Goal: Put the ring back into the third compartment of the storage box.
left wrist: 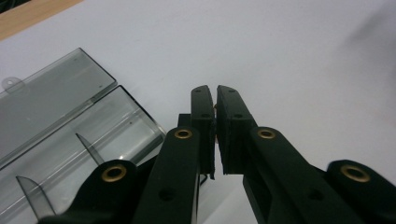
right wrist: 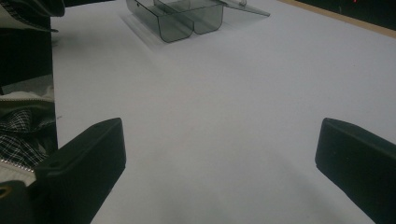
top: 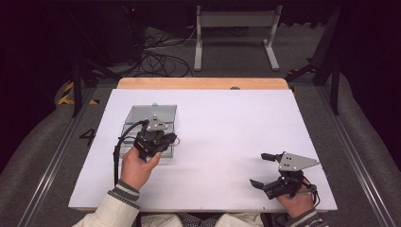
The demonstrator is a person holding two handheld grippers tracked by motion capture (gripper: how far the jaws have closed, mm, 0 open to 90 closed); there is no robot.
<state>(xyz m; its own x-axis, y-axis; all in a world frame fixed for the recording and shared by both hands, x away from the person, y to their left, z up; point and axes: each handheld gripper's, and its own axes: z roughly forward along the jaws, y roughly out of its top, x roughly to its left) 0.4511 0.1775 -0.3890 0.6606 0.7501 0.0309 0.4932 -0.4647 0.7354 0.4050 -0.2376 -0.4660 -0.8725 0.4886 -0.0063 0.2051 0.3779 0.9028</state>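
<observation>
My left gripper (left wrist: 215,93) is clenched on a small, unidentifiable item beside the box (left wrist: 70,135); it may slip. Right gripper (top: 265,171) released.

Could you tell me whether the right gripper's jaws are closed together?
No, in the right gripper view the right gripper has its jaws standing far apart, with bare white table between them.

Right hand-held gripper (right wrist: 219,163) with jaws wide apart over the white surface (right wrist: 233,93); smoky clear box (right wrist: 184,16) far beyond, lid open.
</observation>
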